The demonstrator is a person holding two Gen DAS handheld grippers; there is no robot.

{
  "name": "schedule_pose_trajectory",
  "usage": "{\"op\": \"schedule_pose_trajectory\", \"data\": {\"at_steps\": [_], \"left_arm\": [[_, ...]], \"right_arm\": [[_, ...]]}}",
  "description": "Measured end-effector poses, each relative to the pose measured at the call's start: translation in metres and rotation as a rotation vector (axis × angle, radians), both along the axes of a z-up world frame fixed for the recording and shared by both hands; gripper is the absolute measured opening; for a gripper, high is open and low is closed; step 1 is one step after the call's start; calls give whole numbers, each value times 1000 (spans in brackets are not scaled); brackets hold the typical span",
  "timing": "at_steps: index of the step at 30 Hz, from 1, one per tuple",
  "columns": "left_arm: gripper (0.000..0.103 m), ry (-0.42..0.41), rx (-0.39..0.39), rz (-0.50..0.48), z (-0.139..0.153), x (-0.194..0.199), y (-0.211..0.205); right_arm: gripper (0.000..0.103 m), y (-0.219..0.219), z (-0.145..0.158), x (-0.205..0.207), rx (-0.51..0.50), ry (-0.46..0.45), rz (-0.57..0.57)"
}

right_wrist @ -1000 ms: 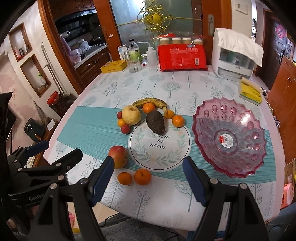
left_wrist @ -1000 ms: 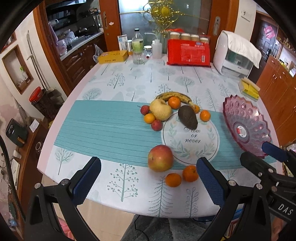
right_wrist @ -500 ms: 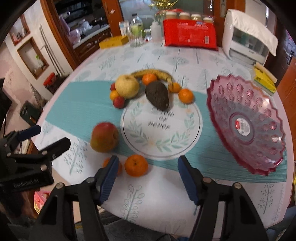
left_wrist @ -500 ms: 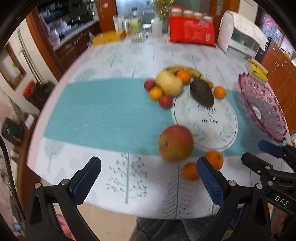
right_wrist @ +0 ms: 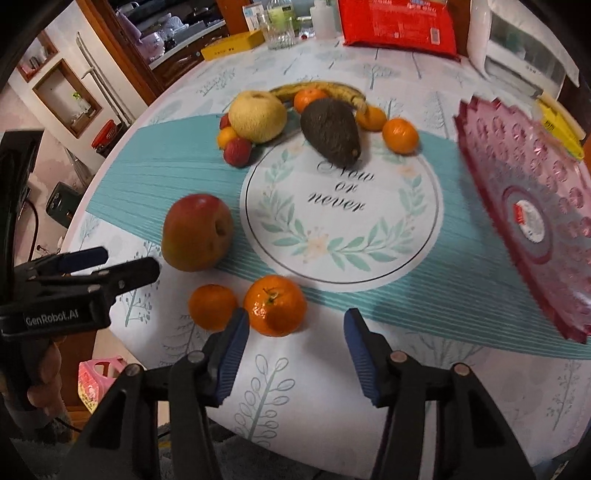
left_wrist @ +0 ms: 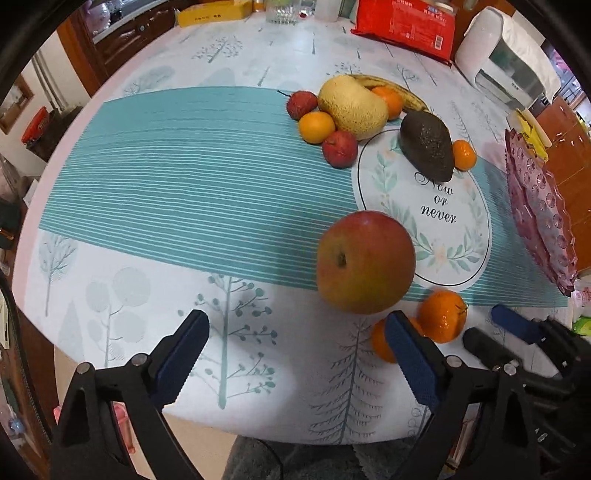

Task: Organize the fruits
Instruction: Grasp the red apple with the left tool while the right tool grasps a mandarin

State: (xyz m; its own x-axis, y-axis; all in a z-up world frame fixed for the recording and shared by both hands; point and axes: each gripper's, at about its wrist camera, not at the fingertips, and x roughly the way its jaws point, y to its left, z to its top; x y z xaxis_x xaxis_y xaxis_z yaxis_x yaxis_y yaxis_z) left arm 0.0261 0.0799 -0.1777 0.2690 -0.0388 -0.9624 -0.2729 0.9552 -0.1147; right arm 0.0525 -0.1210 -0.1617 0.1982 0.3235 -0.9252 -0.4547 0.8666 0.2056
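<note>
A big red apple (left_wrist: 365,261) lies near the table's front edge, with two mandarins (left_wrist: 441,315) to its right. My left gripper (left_wrist: 295,347) is open and empty, just short of the apple. My right gripper (right_wrist: 293,338) is open and empty; one mandarin (right_wrist: 275,304) sits just ahead of its fingertips, the other mandarin (right_wrist: 212,306) and the apple (right_wrist: 197,232) to the left. Further back lie a yellow melon (right_wrist: 258,116), an avocado (right_wrist: 330,129), a banana (right_wrist: 321,88), small red fruits and more mandarins. A pink glass bowl (right_wrist: 524,206) stands empty at the right.
At the back of the table stand a red package (right_wrist: 397,24), a white appliance (left_wrist: 506,62), bottles, a glass and a yellow box (right_wrist: 232,44). The left gripper's body (right_wrist: 74,284) shows left in the right wrist view. The table's front edge is close below both grippers.
Both grippers have moved forward and down toward the front fruits; the apple and mandarins now look much larger. No fruit has moved.
</note>
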Motion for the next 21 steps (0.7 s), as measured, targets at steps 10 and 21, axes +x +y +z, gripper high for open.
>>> {"op": "schedule_pose_trajectory", "data": {"at_steps": [10,21], "left_arm": [[93,12,-116,-47,-15,33,-8],[79,8,-289,-81,-35,59,-18]], "right_arm": [[42,5,-19,8,89,101,3],[42,2,-29,18,210,145,-32]]}}
